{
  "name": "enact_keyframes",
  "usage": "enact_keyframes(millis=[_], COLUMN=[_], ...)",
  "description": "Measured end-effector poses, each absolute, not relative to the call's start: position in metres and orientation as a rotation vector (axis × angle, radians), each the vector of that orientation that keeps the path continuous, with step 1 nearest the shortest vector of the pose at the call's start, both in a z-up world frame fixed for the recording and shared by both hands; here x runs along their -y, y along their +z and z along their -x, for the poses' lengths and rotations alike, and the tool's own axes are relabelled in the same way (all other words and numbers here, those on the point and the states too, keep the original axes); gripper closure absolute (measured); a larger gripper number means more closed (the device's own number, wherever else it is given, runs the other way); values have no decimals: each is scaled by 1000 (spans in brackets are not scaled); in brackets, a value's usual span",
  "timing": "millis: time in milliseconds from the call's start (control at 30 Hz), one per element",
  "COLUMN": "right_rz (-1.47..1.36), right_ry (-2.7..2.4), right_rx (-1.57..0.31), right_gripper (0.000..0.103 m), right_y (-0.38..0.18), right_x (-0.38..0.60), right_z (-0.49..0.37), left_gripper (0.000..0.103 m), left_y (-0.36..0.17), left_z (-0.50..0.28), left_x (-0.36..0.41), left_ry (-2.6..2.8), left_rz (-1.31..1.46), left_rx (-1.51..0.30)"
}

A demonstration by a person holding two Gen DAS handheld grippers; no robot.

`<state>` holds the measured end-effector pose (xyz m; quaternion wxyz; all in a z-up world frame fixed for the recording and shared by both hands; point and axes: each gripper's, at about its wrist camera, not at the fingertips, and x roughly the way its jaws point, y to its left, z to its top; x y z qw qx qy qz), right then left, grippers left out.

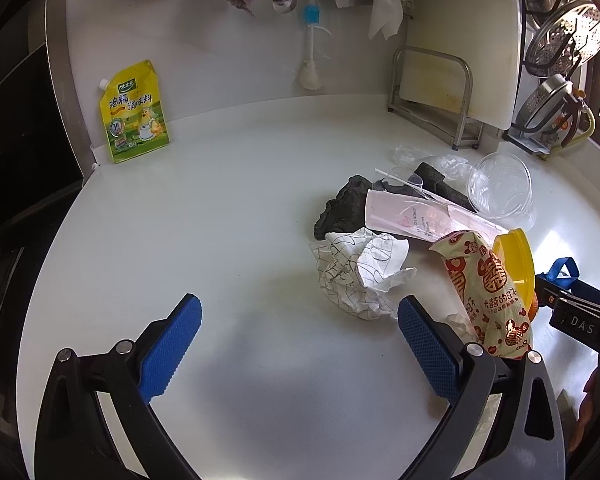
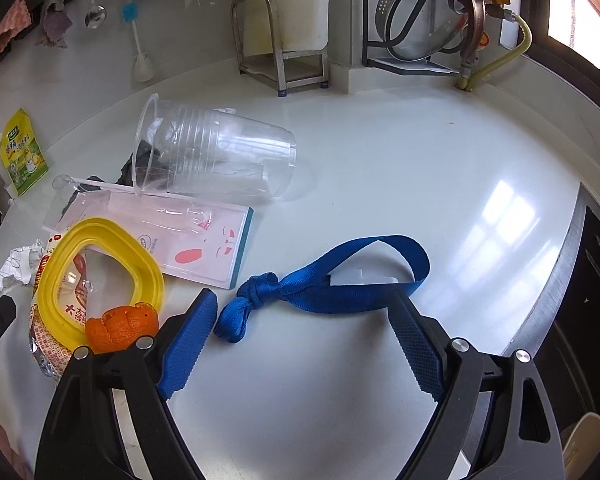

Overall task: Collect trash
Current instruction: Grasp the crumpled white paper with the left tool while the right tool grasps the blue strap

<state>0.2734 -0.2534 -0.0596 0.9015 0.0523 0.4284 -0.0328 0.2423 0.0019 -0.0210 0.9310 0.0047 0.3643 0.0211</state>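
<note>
1. Only my left view shows the crumpled paper (image 1: 360, 276) in full, white with thin black lines, lying just past my left gripper (image 1: 300, 336), and the dark fuzzy cloth (image 1: 340, 208) behind it.
2. Only my right view shows the blue strap (image 2: 340, 280), woven webbing knotted at one end and looped, with its near edge between my right gripper's (image 2: 304, 332) fingers.
3. Both my grippers stand wide open, ribbed blue pads gripping nothing.
4. The trash sits clustered on the glossy white counter (image 1: 220, 220): a clear ribbed plastic cup (image 2: 216, 152) on its side, a flat pink package (image 2: 160, 240), a yellow plastic ring (image 2: 100, 276), a red-printed wrapper (image 1: 488, 300) and orange peel (image 2: 120, 328).
5. A yellow pouch (image 1: 134, 114) stands upright by the wall, well apart.
</note>
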Motion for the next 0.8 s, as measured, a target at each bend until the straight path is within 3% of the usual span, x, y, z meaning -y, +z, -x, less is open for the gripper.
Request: enact_keyframes(millis=[133, 300, 367, 800], right_rz=[-85, -81, -89, -125], right_ry=[-54, -31, -22, 6], right_rx=[-875, -861, -858, -852], right_gripper=[42, 78, 83, 85], right_y=[-58, -57, -57, -59], right_x=[248, 247, 249, 253], right_z=[-275, -273, -272, -272], left_gripper=[6, 6, 6, 6], left_y=[-24, -27, -28, -37], left_z=[-247, -255, -259, -298], left_x=[-3, -2, 0, 14], left_ry=[38, 45, 49, 85], left_rz=[13, 21, 15, -2], left_rx=[-761, -766, -773, -827])
